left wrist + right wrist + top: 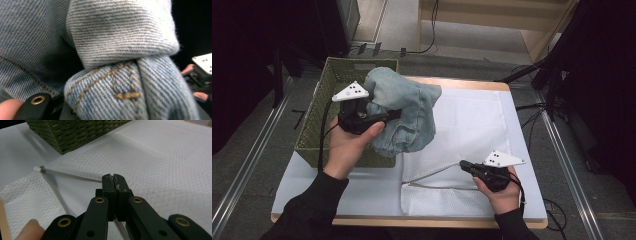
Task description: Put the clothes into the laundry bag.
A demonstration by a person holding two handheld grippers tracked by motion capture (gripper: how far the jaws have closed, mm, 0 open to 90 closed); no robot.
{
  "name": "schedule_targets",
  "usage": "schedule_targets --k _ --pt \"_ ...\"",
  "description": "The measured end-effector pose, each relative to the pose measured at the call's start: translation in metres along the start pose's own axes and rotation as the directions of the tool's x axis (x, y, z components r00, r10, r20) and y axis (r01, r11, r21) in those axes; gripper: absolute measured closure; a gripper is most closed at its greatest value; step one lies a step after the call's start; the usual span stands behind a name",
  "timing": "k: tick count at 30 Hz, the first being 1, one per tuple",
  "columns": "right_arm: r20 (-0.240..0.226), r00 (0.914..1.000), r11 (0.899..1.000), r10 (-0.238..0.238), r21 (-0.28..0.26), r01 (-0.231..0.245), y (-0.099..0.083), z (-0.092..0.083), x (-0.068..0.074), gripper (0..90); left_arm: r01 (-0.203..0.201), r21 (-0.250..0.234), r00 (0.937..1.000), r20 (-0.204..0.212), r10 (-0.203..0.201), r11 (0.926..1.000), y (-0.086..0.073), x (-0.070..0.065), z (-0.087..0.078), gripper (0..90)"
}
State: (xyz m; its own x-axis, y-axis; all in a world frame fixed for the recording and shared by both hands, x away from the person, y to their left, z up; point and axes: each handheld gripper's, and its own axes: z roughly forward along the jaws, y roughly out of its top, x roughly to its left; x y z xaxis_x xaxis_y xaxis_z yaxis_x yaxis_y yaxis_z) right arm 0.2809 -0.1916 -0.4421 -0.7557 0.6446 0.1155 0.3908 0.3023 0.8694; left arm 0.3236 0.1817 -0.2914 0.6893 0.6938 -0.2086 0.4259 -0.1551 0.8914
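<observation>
Left claw (388, 114) clamped on a bundled pair of light denim jeans (404, 112), lifted above the right rim of the green woven basket (319, 107) at the desk's (367, 187) left rear. Jaws themselves buried in denim folds in the left gripper view. Right claw (463, 164) pressed together, pinching the upper zipper edge of the white mesh laundry bag (472, 117), mouth parted toward the basket. Bag spread flat over the desk's right half, reaching near the front and right edges. Bare strip of desk open front left. Basket interior mostly hidden behind jeans and hand.
</observation>
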Motion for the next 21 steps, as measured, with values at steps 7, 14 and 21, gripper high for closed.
schedule_targets --k 7,14,21 --pt "0.003 1.0 1.0 0.004 0.006 -0.004 -0.001 0.001 0.0 90.0 -0.017 -0.002 0.9989 0.044 0.017 0.9998 -0.018 -0.019 -0.003 63.2" --pt "0.021 0.9991 0.999 0.037 0.0 -0.037 0.005 0.005 -0.003 90.0 -0.011 -0.014 0.9973 0.073 0.012 0.9998 -0.047 -0.031 -0.006 63.2" --pt "0.033 0.9957 0.996 0.087 0.005 -0.087 0.021 0.01 -0.016 90.0 0.006 -0.038 0.9968 0.08 -0.003 0.9992 -0.069 -0.049 -0.003 63.0"
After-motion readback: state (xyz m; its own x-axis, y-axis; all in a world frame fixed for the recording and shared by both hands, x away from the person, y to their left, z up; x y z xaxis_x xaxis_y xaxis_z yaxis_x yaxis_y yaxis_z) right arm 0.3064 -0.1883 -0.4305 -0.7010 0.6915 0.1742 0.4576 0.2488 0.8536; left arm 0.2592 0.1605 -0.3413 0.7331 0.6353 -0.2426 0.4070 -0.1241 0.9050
